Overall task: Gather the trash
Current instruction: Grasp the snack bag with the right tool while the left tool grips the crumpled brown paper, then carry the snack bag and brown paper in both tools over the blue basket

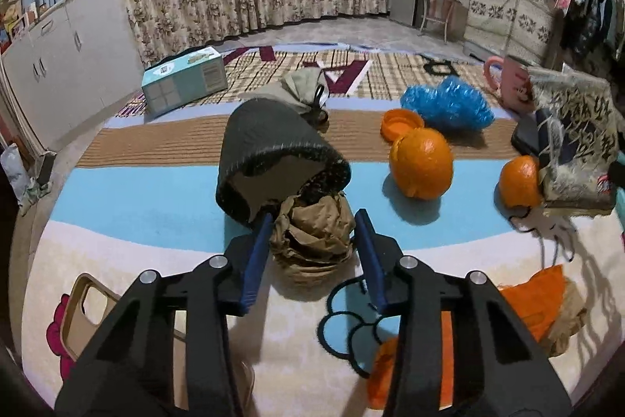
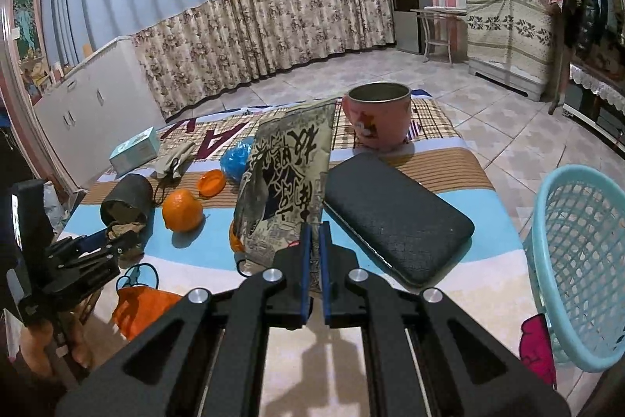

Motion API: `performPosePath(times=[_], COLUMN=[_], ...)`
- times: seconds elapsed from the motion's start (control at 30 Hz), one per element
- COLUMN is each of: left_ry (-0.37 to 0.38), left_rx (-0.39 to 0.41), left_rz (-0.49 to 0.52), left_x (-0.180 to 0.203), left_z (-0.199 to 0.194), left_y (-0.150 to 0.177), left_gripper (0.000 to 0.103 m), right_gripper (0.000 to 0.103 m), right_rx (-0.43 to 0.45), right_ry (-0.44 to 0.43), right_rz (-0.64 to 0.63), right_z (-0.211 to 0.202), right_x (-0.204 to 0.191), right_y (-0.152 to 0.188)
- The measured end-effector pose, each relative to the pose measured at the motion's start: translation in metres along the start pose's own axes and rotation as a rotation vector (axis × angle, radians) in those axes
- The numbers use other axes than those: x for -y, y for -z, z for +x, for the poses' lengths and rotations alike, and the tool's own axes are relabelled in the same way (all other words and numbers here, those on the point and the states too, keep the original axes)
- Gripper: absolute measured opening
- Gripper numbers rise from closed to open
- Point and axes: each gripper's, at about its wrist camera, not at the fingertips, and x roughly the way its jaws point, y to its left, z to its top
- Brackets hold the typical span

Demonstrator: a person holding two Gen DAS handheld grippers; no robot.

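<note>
Your left gripper [image 1: 312, 233] stands spread wide, its blue fingers [image 1: 256, 256] on either side of a crumpled brown paper wad [image 1: 316, 233]; whether they press it you cannot tell. The wad lies on the mat [image 1: 156, 198] at the mouth of a tipped dark cup [image 1: 273, 147].

Your right gripper [image 2: 314, 249] is clamped almost closed on the lower edge of a printed snack packet [image 2: 289, 174], which stands upright from the fingers.

The left view alone shows an orange [image 1: 422, 163] with an orange lid [image 1: 400, 124] and blue crinkled plastic [image 1: 449, 108] behind it, a phone case [image 1: 84, 315] at the mat's near left edge, and orange scraps [image 1: 535, 303] at the near right.

Only the right view shows the turquoise basket [image 2: 578, 260] off the mat's right edge, a black case [image 2: 394, 213] touching the packet's right side, and a pink mug [image 2: 381, 116] toward the far edge.
</note>
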Motion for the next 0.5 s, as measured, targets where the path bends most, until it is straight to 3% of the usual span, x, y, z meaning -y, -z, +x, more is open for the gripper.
performPosePath(times=[0.5], left_ry=[0.048], left_rx=[0.198], left_rz=[0.041], left_x=[0.028], left_z=[-0.069], left_y=[-0.020], left_gripper=[0.042], right_gripper=[0.005], right_rx=[0.036], right_ry=[0.024], right_rz=[0.049], right_z=[-0.011], right_x=[0.020], right_y=[-0.002])
